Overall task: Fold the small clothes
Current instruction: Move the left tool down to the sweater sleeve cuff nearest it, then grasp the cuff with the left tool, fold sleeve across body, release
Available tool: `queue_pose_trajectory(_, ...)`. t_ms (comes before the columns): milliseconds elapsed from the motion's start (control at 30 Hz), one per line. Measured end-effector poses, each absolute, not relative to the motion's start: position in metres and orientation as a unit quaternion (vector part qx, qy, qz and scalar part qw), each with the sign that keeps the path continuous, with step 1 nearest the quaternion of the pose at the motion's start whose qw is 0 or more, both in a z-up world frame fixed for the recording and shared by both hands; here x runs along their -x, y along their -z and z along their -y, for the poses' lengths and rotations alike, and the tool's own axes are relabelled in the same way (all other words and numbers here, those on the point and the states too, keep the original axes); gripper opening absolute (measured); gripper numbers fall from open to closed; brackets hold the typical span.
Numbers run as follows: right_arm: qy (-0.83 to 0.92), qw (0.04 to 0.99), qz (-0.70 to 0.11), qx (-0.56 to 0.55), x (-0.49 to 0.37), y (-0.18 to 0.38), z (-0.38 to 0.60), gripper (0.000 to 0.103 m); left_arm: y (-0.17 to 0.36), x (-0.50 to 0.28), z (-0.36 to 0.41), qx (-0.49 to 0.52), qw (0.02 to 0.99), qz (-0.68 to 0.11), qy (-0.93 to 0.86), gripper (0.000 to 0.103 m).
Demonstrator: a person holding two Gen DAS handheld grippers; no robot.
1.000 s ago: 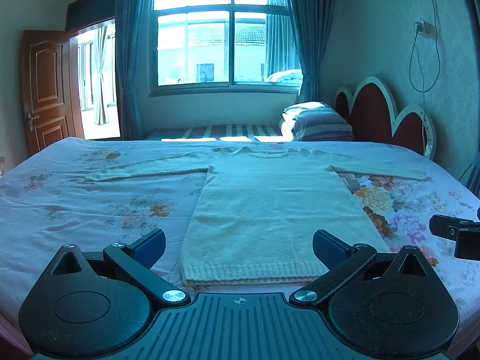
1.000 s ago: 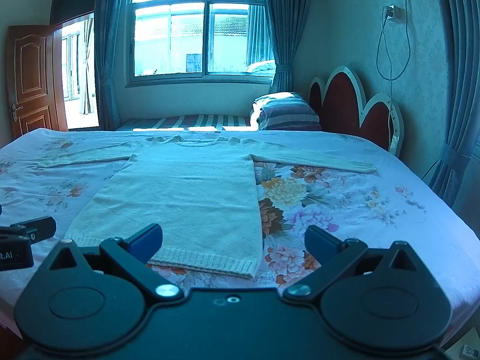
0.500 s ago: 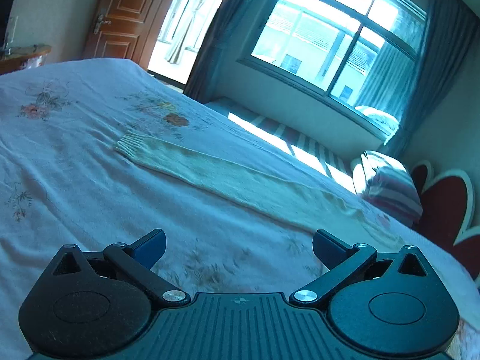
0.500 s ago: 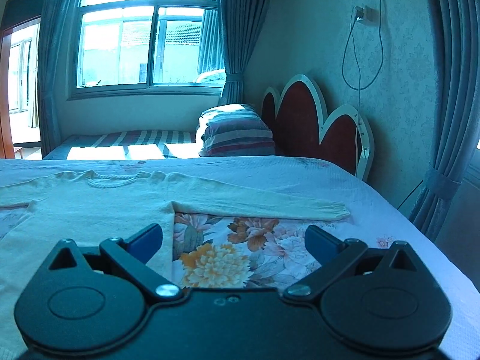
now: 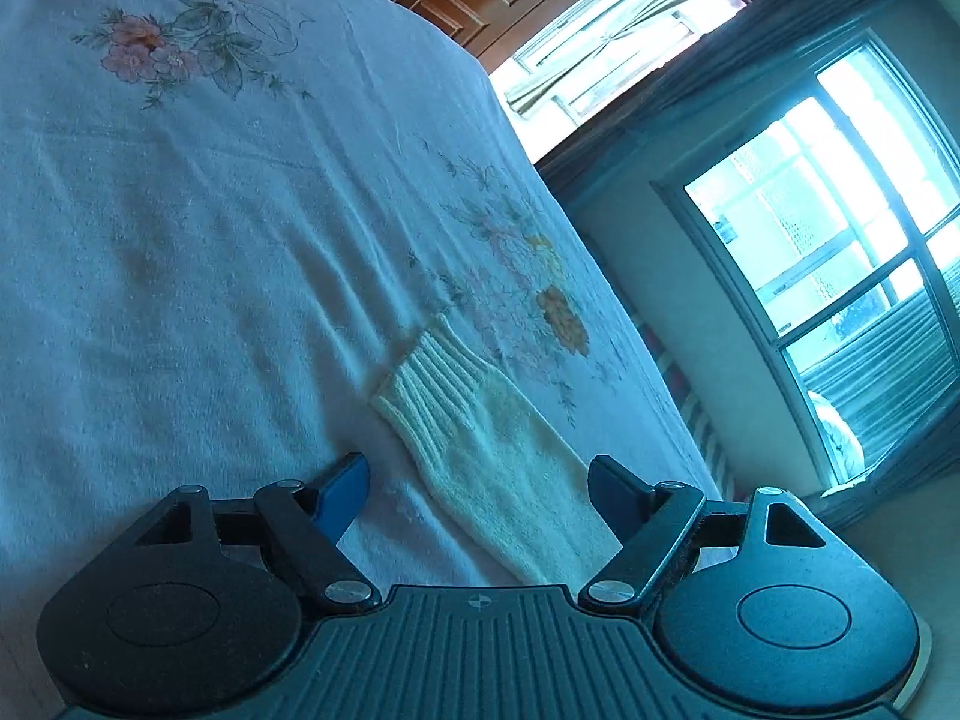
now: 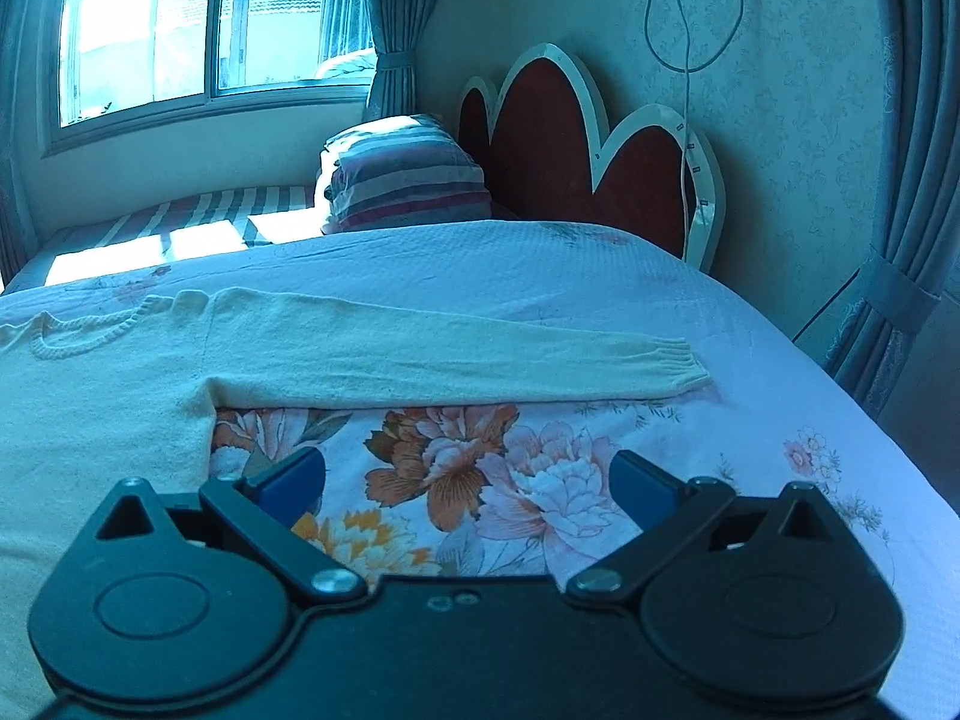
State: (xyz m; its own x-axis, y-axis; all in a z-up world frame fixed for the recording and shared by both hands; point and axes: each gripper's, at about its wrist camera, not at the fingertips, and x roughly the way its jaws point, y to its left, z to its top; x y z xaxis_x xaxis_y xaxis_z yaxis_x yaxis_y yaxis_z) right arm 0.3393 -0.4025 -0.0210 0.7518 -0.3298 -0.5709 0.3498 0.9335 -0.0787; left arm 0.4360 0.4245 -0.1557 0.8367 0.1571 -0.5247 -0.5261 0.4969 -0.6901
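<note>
- Left wrist view is rolled over to one side, so the bed (image 5: 180, 228) looks tipped.
- The left tongs (image 5: 477, 480) are closing, with one sweater sleeve (image 5: 498, 456) lying between the two fingers. The pads are not pressing on it.
- That sleeve lies flat on the bed. Its ribbed cuff (image 5: 429, 375) is the far end, pointing up and a bit left in the picture.
- In the right wrist view the cream sweater (image 6: 90, 420) lies flat on the bed, with its neck toward the far side by the window (image 6: 180, 30).
- Its other sleeve (image 6: 450, 354) stretches straight out to the right, cuff near the right edge of the bed.
- The right tongs (image 6: 468, 480) are open, over the flower print just near that sleeve, holding nothing.
- A striped pillow (image 6: 408, 180) sits far back beside the red headboard (image 6: 570, 138).
</note>
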Motion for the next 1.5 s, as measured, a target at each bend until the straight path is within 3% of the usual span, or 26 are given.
queue_pose_trajectory(300, 0.227, 0.929, -0.291, -0.035, -0.321, 0.003, 0.392, 0.102, 0.164, -0.485, -0.440, 0.439, 0.862, -0.201, -0.151, 0.076)
queue_pose_trajectory(367, 0.238, 0.926, -0.290, -0.043, -0.321, 0.004, 0.395, 0.102, 0.166, -0.491, -0.446, 0.434, 0.864, -0.207, -0.146, 0.056)
queue_pose_trajectory(400, 0.250, 0.922, -0.292, -0.049, -0.321, 0.005, 0.398, 0.102, 0.168, -0.493, -0.450, 0.436, 0.862, -0.215, -0.145, 0.034)
queue_pose_trajectory(433, 0.262, 0.918, -0.292, -0.053, -0.321, 0.006, 0.401, 0.102, 0.172, -0.493, -0.452, 0.442, 0.858, -0.219, -0.145, 0.024)
queue_pose_trajectory(533, 0.295, 0.906, -0.297, -0.064, -0.320, 0.008, 0.411, 0.102, 0.179, -0.490, -0.462, 0.455, 0.852, -0.216, -0.144, 0.004)
queue_pose_trajectory(633, 0.312, 0.900, -0.293, -0.076, -0.315, 0.003, 0.419, 0.102, 0.167, -0.494, -0.458, 0.447, 0.860, -0.196, -0.147, 0.004)
queue_pose_trajectory(833, 0.329, 0.899, -0.281, -0.070, -0.305, -0.008, 0.438, 0.102, 0.080, -0.521, -0.399, 0.387, 0.908, -0.136, -0.088, 0.004)
queue_pose_trajectory(1067, 0.320, 0.902, -0.279, -0.084, -0.306, -0.002, 0.475, 0.102, -0.019, -0.599, -0.204, 0.253, 0.956, -0.141, 0.053, 0.004)
queue_pose_trajectory(1200, 0.316, 0.903, -0.280, -0.087, -0.309, 0.007, 0.510, 0.102, -0.031, -0.632, -0.071, 0.184, 0.962, -0.171, 0.109, 0.004)
queue_pose_trajectory(1367, 0.318, 0.896, -0.290, -0.107, -0.305, 0.021, 0.572, 0.102, -0.001, -0.652, 0.080, 0.117, 0.952, -0.235, 0.157, 0.004)
queue_pose_trajectory(1500, 0.326, 0.889, -0.300, -0.113, -0.296, 0.029, 0.618, 0.102, 0.030, -0.652, 0.139, 0.088, 0.946, -0.272, 0.155, 0.004)
